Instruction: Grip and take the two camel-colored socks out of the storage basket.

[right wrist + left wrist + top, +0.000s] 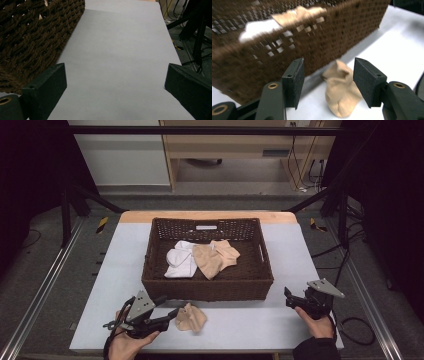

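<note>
left tool (pixel 172 316) stands wide open with its pads clear of the crumpled tan sock (pixel 191 318) lying on the bench (pixel 240 330) at six o'clock of the basket (pixel 207 287), apparently released; right tool (pixel 289 299) open, empty.

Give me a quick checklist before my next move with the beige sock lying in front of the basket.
1. Left gripper jaws apart: ok, the pads stand open with nothing pressed between them.
2. Beige sock on the table free of the jaws: ok, it lies crumpled on the table beyond the open pads, not gripped.
3. Sock clear of the basket: ok, it sits outside, close to the front wall.
4. Room in the basket: ok, a white sock and a beige sock in the basket leave bare floor.
5. Right gripper out of the way: ok, open and empty by the basket's right front corner.
6. Sock's shape for a clean pinch: cannot tell, the left gripper view is blurred.
</note>
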The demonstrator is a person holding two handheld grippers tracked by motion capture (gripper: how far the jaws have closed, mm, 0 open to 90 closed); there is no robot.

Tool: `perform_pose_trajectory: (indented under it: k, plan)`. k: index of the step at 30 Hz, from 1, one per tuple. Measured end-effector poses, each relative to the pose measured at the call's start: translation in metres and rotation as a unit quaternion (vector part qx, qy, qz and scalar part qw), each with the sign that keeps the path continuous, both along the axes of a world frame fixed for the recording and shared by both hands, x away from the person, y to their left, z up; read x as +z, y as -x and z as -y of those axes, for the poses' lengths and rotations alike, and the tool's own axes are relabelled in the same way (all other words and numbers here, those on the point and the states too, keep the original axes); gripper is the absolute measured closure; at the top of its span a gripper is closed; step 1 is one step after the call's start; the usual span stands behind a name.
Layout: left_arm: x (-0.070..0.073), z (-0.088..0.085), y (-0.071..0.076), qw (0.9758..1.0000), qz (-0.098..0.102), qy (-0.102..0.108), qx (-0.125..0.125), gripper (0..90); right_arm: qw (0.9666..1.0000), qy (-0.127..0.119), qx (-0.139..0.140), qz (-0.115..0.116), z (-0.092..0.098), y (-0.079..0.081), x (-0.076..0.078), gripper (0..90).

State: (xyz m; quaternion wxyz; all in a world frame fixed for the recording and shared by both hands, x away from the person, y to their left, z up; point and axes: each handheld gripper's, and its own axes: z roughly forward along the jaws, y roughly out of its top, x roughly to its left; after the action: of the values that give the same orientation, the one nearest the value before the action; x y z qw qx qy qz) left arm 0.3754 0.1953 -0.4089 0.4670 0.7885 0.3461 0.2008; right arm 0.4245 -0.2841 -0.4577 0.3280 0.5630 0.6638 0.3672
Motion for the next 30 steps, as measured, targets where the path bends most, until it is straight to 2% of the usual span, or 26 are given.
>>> perform_pose_trajectory:
  k: [5,8,15,18,20,25,30]
  plan:
    - [0.013,0.0,-0.005,0.9999,0.013,0.005,0.002,41.8,1.0,0.0,0.003,-0.002,0.0,0.0,0.0,4.4]
    - [0.02,0.002,-0.012,0.9999,0.009,0.012,0.001,41.7,1.0,0.0,0.005,-0.001,-0.001,0.0,0.0,4.3]
    - [0.049,0.013,-0.029,0.999,0.03,0.031,0.009,41.5,1.0,0.0,0.007,0.0,-0.001,0.0,0.0,4.3]
    - [0.062,0.02,-0.04,0.9985,0.04,0.035,0.012,42.1,1.0,-0.002,0.007,0.001,-0.001,0.0,0.0,4.3]
    - [0.07,0.026,-0.047,0.9984,0.047,0.029,0.016,42.1,1.0,-0.004,0.005,0.0,-0.001,-0.001,0.0,4.3]
    - [0.081,0.038,-0.067,0.9981,0.052,0.022,0.024,42.1,1.0,-0.003,0.005,0.001,0.0,0.0,0.0,4.3]
    - [0.089,0.047,-0.091,0.9972,0.054,0.036,0.037,42.1,1.0,-0.004,0.005,0.002,0.0,-0.001,0.0,4.2]
